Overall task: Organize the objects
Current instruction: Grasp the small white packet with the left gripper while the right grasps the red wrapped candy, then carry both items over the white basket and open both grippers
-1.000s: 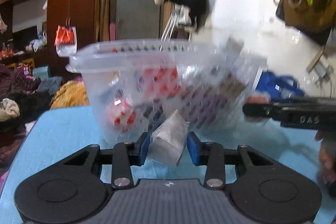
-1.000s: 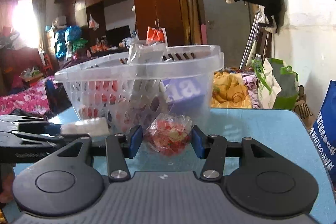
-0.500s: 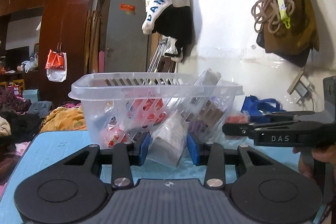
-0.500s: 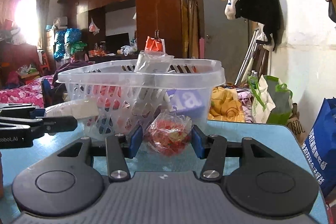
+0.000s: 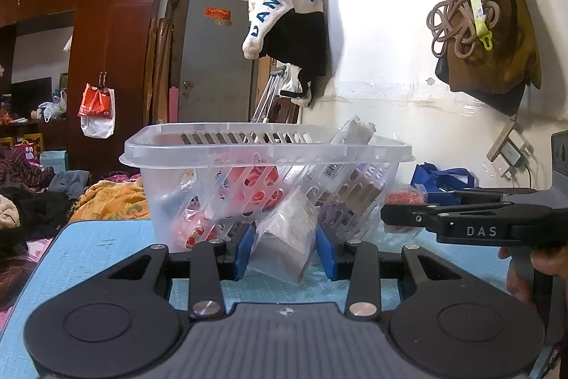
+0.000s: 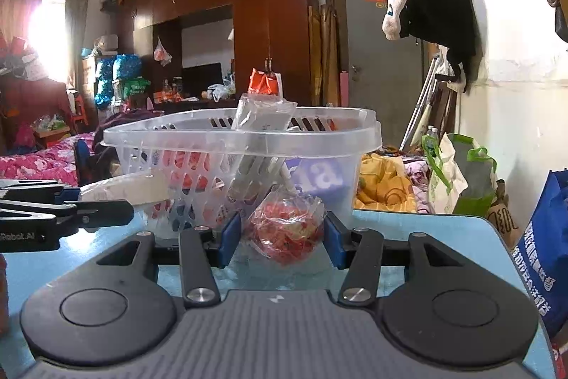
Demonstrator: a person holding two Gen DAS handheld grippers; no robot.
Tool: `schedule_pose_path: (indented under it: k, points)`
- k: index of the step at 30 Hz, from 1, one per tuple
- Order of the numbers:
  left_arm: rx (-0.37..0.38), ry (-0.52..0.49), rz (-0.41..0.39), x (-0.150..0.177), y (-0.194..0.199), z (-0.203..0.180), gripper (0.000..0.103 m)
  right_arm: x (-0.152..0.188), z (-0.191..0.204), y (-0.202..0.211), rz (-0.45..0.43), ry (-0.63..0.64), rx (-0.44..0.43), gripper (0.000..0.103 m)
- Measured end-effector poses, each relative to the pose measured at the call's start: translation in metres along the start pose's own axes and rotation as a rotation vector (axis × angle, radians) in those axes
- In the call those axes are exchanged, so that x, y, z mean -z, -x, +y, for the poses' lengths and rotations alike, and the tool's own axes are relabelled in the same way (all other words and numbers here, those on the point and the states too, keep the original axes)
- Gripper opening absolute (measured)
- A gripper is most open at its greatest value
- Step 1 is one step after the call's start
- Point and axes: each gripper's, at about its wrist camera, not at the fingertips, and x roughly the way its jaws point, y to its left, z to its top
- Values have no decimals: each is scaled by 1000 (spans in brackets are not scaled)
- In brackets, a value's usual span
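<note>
My left tongs [image 5: 284,253] are clenched on a clear grey packet [image 5: 285,244], held just before the clear slotted basket [image 5: 266,148] on the blue desk [image 5: 99,244]. My right tongs [image 6: 280,238] grip a crinkly red packet [image 6: 285,229], also close in front of that basket, which already holds several packets

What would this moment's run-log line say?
left gripper: shut on clear packet | right gripper: shut on red snack bag | clear slotted basket: ahead on blue table, part-filled
</note>
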Motion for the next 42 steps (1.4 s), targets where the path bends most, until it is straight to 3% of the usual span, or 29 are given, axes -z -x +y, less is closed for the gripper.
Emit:
schedule_pose_path:
  k: [3, 6, 11, 15, 19, 22, 27, 28, 29, 30, 31, 37, 39, 42]
  points:
    - [-4, 4, -12, -1, 3, 0, 43, 1, 0, 6, -20, -12, -12, 53]
    - [10, 33, -73, -7, 18, 4, 43, 2, 3, 21, -48, -28, -52, 53]
    - [-6, -6, -137, -47, 35, 3, 44, -30, 11, 45, -152, -50, -67, 53]
    - [-18, 7, -88, -101, 11, 13, 44, -85, 24, 27, -153, 26, -26, 53]
    - [-64, 50, -3, -133, -28, 29, 43, -125, 19, -29, -28, 36, 20, 53]
    - [-100, 74, 55, -140, -51, 40, 43, -132, 15, -54, 31, 40, 14, 53]
    - [-139, 82, 96, -134, -71, 48, 45, -122, 18, -69, 55, 84, 29, 54]
    - [-146, 86, 93, -132, -73, 49, 48, -118, 19, -67, 49, 88, 19, 60]
    - [-150, 87, 98, -129, -76, 51, 63, -116, 18, -67, 43, 91, 17, 69]
    - [-147, 90, 108, -126, -78, 53, 84, -113, 18, -66, 28, 94, 24, 92]
    - [-143, 92, 110, -124, -80, 53, 89, -111, 18, -61, 8, 100, 35, 103]
    - [-166, 46, 64, -115, -67, 42, 92, -110, 5, -41, -22, 34, 2, 103]
    - [-176, 43, 47, -113, -60, 38, 100, -109, 0, -36, -17, 21, -13, 103]
    - [-100, 86, 75, -112, -55, 39, 101, -108, -3, -27, -22, 24, 20, 103]
